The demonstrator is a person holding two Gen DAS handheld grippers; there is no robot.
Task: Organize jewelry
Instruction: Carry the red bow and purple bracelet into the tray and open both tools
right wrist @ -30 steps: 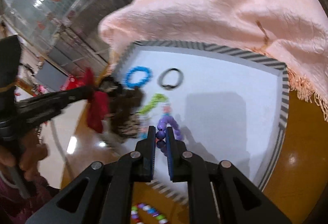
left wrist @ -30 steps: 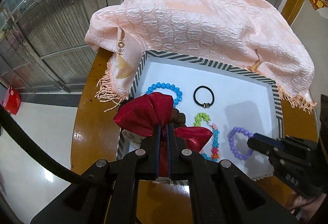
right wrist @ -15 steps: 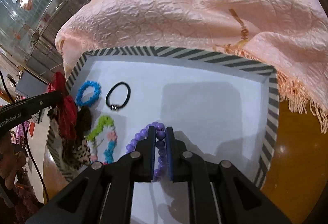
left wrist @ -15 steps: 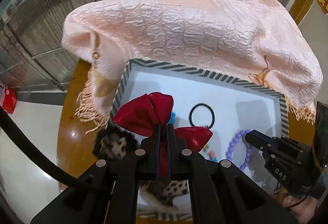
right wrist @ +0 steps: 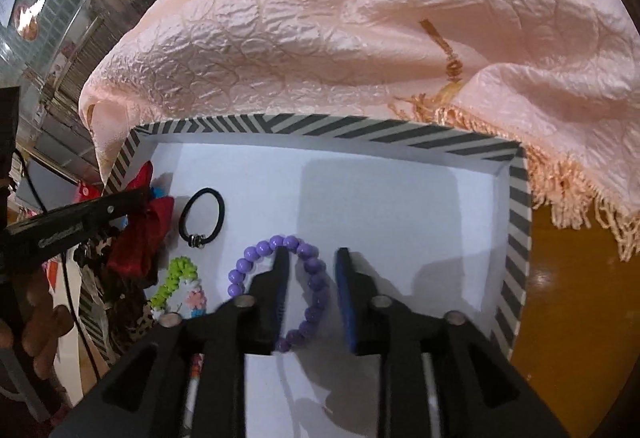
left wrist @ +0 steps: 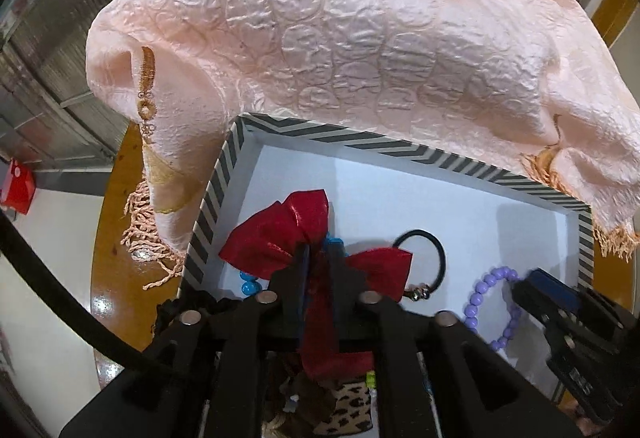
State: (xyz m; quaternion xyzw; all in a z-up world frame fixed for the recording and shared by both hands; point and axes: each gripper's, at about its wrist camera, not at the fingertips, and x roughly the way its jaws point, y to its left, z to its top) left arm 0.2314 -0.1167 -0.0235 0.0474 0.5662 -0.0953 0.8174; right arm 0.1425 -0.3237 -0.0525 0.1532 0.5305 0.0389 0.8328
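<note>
A striped-rim tray [left wrist: 400, 147] [right wrist: 320, 125] with a white floor holds the jewelry. My left gripper [left wrist: 322, 258] [right wrist: 140, 195] hangs over the tray's left end. Its jaws are starting to open, with the red satin bow [left wrist: 280, 238] [right wrist: 140, 242] still pinched between them. My right gripper [right wrist: 312, 252] [left wrist: 528, 284] is opening, its pads standing clear on either side of the purple bead bracelet [right wrist: 260, 250] [left wrist: 476, 298], which lies on the tray floor. A black hair tie [left wrist: 438, 254] [right wrist: 220, 209] lies between the two grippers.
A pink fringed scarf [left wrist: 360, 37] [right wrist: 360, 37] drapes over the tray's far rim. A blue bead bracelet [left wrist: 248, 286], a green and flower bracelet [right wrist: 176, 274] and a leopard scrunchie [left wrist: 352, 406] sit at the tray's left end. The wooden table [right wrist: 568, 318] surrounds the tray.
My left gripper carried the red bow in over the tray and lower. My right gripper set the purple bracelet on the tray floor and its jaws parted.
</note>
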